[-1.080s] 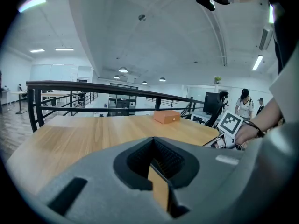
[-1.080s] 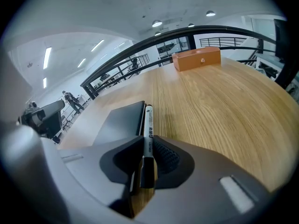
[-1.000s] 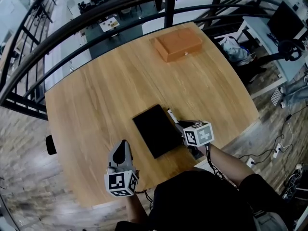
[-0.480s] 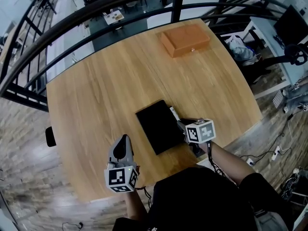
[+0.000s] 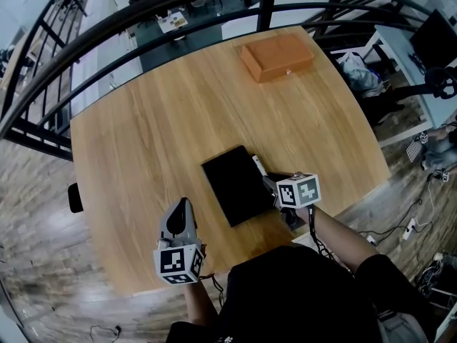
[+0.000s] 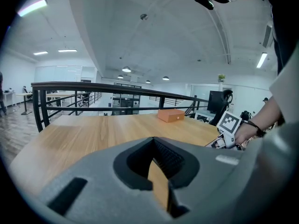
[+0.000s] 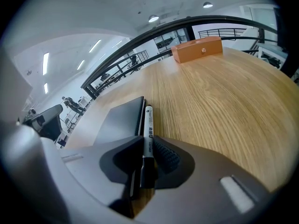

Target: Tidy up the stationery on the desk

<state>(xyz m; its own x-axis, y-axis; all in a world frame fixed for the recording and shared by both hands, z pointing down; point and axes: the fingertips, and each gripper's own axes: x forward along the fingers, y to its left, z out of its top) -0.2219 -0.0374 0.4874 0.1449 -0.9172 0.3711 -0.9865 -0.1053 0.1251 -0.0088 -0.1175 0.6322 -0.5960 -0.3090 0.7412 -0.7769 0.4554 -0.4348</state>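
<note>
The right tongs (image 5: 268,184) are closed on a white marker (image 7: 148,125) at its black cap end. The marker points away from the person and lies just beside the right edge of a flat black pad (image 5: 234,184). The pad lies on the wooden surface (image 5: 157,127), near the edge closest to the person. I cannot tell if the marker's tip end rests on the wood or is a little above it.

There is dark print along the side of the marker, but it is too small to read. The cube on each set of tongs has black and white square patterns on it, with no words.

The left tongs (image 5: 181,207) are closed with nothing in them. They are over the near part of the surface, to the left of the pad and apart from it. In the left gripper view only a thin strip of wood shows between the two closed halves.

An orange-brown box (image 5: 277,57) sits at the far side of the surface, well apart from the pad and the marker. It has a small pale spot on its front side. A black railing (image 5: 143,6) curves behind the surface.
</note>
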